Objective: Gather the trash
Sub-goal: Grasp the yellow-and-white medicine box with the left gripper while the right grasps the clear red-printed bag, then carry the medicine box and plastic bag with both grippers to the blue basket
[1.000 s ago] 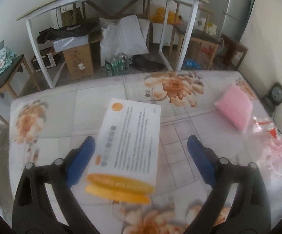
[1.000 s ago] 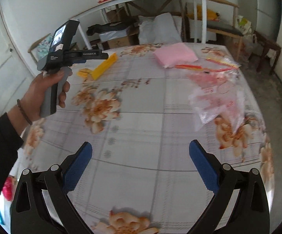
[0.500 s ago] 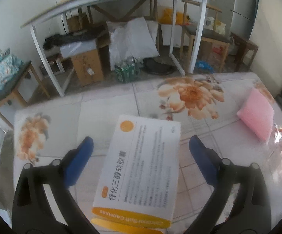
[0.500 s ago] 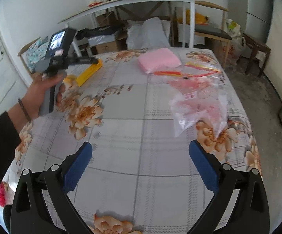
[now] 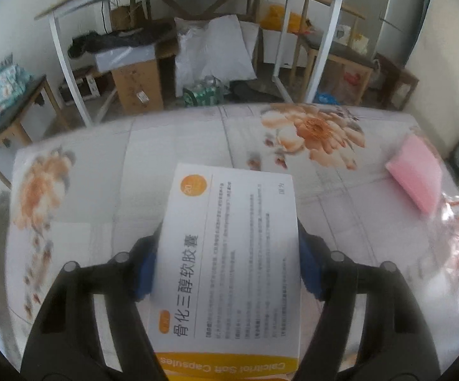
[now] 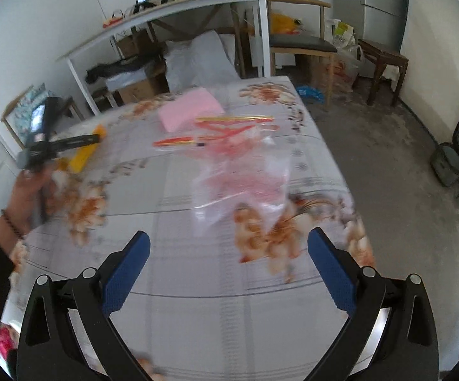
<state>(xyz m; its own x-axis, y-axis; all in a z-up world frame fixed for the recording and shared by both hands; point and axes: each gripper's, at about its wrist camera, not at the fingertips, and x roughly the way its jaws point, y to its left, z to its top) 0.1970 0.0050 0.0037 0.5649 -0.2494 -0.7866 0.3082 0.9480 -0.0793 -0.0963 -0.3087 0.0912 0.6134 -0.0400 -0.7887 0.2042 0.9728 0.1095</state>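
One white-and-orange medicine box (image 5: pixel 229 254) fills the lower centre of the left view, lying on the flowered desk (image 5: pixel 102 165). One pink pad (image 5: pixel 416 174) and one clear plastic bag (image 6: pixel 242 171) lie to its right. The left hand-held gripper (image 5: pixel 226 266) is closing, its blue pads (image 5: pixel 145 270) flanking the box. The right hand-held gripper (image 6: pixel 229 273) is released, empty.

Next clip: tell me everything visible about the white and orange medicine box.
The medicine box is a flat white carton, cardboard by its look, with an orange end band, an orange circle and black print. It lies on the floral tablecloth, between the blue pads of the left hand-held gripper, whose jaws are closing at its long sides. Firm contact is not clear.
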